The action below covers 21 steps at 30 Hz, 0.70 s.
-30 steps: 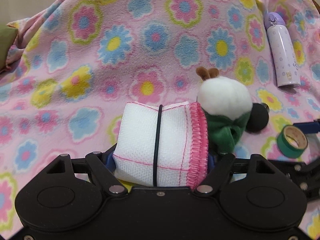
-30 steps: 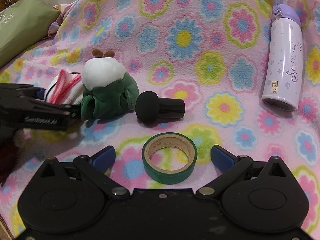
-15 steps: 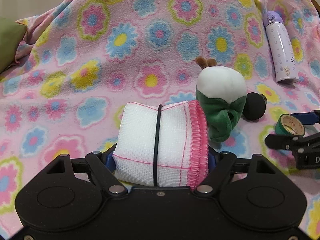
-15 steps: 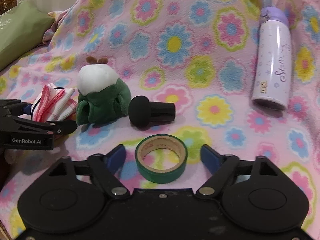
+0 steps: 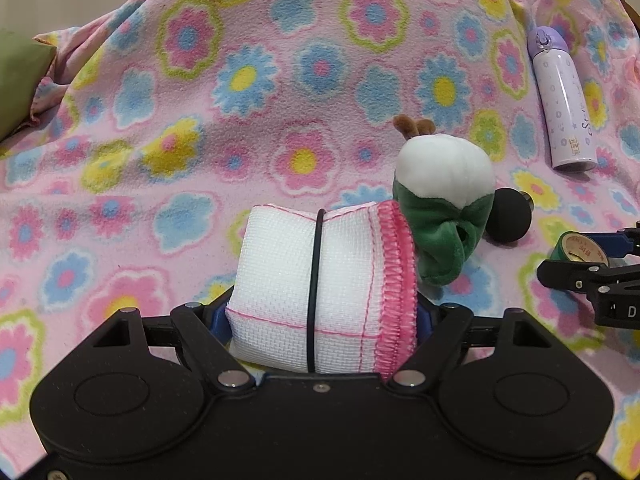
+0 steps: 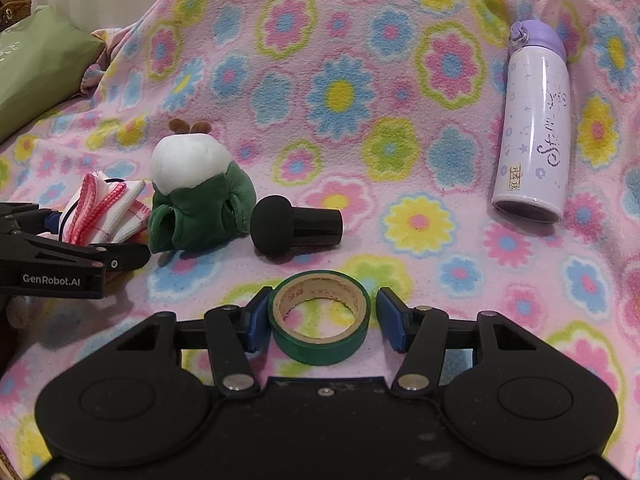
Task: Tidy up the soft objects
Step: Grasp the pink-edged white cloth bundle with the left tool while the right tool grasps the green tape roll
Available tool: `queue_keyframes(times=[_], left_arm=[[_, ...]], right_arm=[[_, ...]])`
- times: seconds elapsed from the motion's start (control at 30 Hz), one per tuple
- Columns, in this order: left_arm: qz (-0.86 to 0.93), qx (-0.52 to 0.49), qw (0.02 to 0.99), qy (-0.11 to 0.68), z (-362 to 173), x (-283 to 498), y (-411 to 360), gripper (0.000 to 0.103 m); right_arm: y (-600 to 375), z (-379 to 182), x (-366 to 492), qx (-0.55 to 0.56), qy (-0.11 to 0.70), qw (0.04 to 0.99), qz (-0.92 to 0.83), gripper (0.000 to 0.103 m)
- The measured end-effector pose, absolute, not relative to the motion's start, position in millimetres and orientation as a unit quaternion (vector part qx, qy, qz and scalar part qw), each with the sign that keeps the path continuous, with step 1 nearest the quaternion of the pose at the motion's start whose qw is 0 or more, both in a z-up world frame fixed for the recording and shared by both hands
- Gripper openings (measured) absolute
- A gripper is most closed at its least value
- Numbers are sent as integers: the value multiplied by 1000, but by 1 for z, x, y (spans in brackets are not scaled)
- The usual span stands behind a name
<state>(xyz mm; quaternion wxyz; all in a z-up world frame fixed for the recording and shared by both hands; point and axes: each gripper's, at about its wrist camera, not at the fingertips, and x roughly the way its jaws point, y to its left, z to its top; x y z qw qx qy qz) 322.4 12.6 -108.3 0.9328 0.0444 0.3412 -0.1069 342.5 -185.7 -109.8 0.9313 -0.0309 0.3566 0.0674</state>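
On a pink flowered blanket, the left gripper is clamping a folded white cloth beside a green plush toy, while the right gripper is straddling a green tape roll, jaws partly open, likely needing to close next.

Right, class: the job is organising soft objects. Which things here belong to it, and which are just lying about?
Belong to the job:
folded cloth, held in the left gripper
plush toy

Just lying about:
green tape roll, between the right gripper's fingers
bottle
black knob
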Motion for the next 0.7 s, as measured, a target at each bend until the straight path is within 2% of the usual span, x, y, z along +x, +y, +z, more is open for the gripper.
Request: queue_keyframes(times=[0.53,0.7], left_arm=[[-103,49,934,339,-108,322,11,76],[-88,65,932,346,-105,320,4,75]], right_arm=[[-184,-109,344,-37,362,929,66,54],[-182,-101,349,-32,388,919,60,48]])
